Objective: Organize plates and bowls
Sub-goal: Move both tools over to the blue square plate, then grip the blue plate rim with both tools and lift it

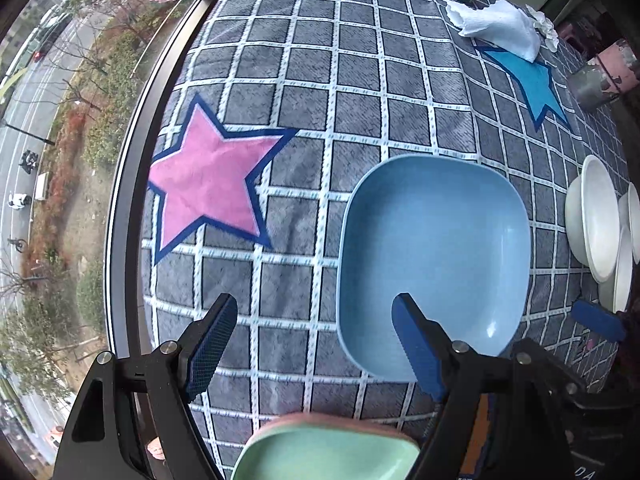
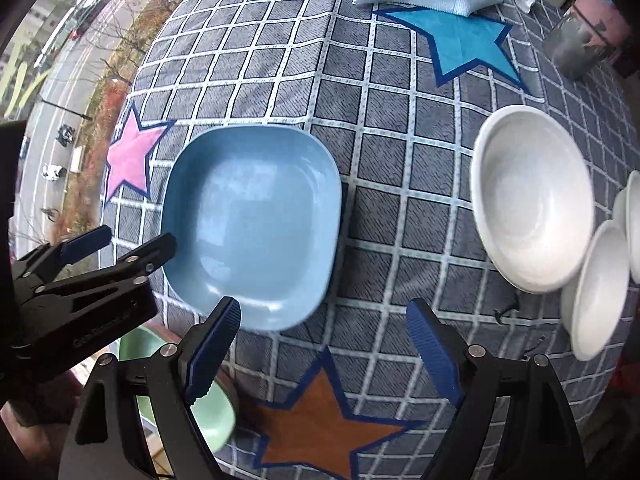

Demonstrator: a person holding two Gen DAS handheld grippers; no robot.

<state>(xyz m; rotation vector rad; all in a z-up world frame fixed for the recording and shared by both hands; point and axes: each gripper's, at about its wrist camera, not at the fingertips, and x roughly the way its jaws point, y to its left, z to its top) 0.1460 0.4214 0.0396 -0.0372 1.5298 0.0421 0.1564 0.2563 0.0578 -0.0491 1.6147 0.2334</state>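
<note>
One blue plate point(image 2: 252, 224), one green plate point(image 1: 326, 454) and three white bowls point(image 2: 532, 200) (rightward) sit on the checked worktop point(image 2: 384, 160); left claw point(image 1: 320, 344) and right claw point(image 2: 324, 354), both wide open and empty, flank the blue plate's near rim.

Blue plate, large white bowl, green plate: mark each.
blue plate point(image 2: 256, 216), right wrist view, inner floor.
large white bowl point(image 2: 532, 200), right wrist view, inner wall.
green plate point(image 1: 328, 456), left wrist view, inside surface.
</note>
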